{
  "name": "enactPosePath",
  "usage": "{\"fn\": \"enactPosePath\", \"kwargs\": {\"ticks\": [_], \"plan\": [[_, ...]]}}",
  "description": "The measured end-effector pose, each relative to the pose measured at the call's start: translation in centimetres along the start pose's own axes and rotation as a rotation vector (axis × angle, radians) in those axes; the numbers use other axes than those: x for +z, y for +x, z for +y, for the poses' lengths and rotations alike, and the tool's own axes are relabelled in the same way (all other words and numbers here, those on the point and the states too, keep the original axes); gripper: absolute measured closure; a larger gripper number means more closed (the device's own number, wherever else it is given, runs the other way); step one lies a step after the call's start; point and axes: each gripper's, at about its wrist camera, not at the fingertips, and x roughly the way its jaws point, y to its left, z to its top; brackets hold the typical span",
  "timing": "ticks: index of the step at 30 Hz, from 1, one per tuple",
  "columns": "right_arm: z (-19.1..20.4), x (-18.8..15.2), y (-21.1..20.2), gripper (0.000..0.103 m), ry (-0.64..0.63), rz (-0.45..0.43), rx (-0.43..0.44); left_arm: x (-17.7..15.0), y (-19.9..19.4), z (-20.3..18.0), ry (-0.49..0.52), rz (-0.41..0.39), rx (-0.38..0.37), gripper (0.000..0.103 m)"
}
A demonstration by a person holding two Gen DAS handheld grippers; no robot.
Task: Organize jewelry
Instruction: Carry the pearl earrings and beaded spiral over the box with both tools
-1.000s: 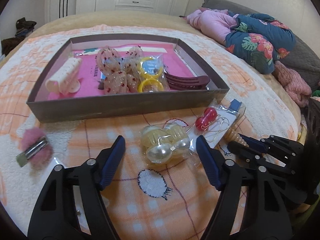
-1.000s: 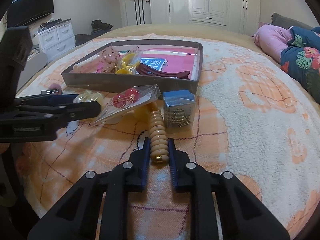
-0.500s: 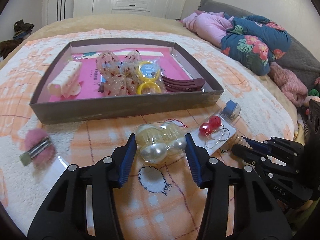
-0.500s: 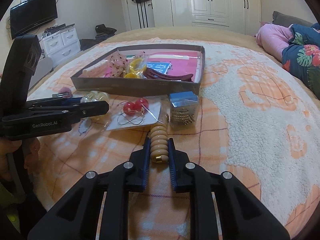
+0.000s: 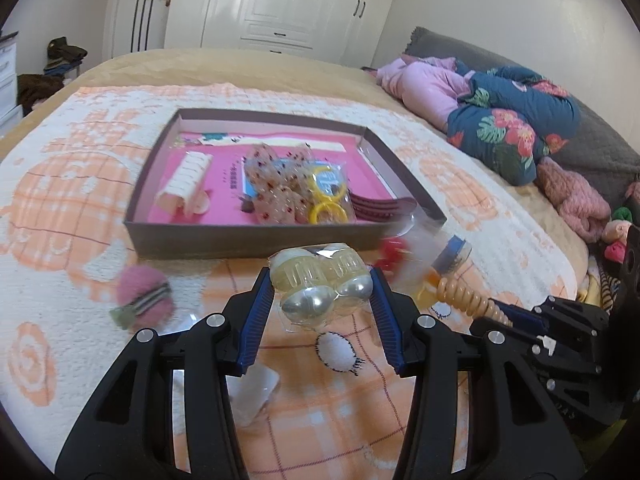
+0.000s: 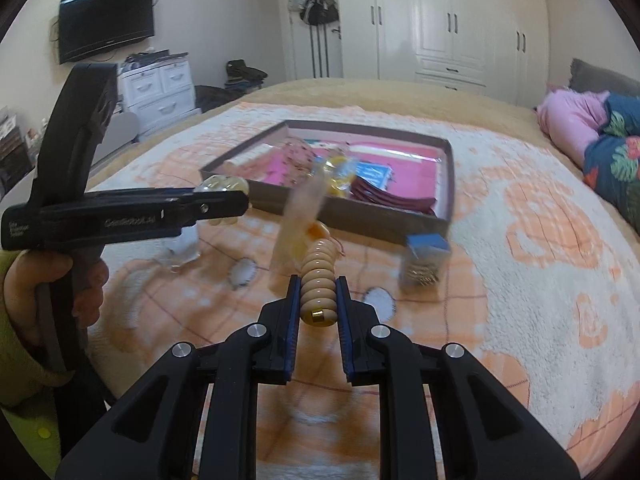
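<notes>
Now left gripper clamps pearl packet; right gripper clamps beaded clip. Box at 12 o'clock.

Tray: on the blanket, far centre, holding hair clips and rings.
Packet of pearl clips: near side of the tray, between the left gripper fingers.
Fuzzy clip: on the blanket, left of the packet.
Earring card: right of the packet, just before the tray's near-right corner.
Small box: right of the earring card, near the tray corner.
Ribbed clip: between the right gripper fingers, near side of the small box.
Pillows: far right, behind the blanket.
</notes>
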Motion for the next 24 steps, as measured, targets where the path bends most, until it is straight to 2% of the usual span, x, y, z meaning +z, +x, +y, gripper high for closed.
{"fn": "enactPosePath", "kwargs": {"ticks": [15,24], "plan": [[2.6,2.0,-0.2,0.086,-0.062,-0.037,0.007,1.0,-3.8,3.6,-0.064,-0.104,0.046,0.063],[3.1,3.4,0.5,0.086,-0.064,-0.054,0.004,1.5,-4.8,4.9,-0.097,-0.137,0.051,0.063]]}}
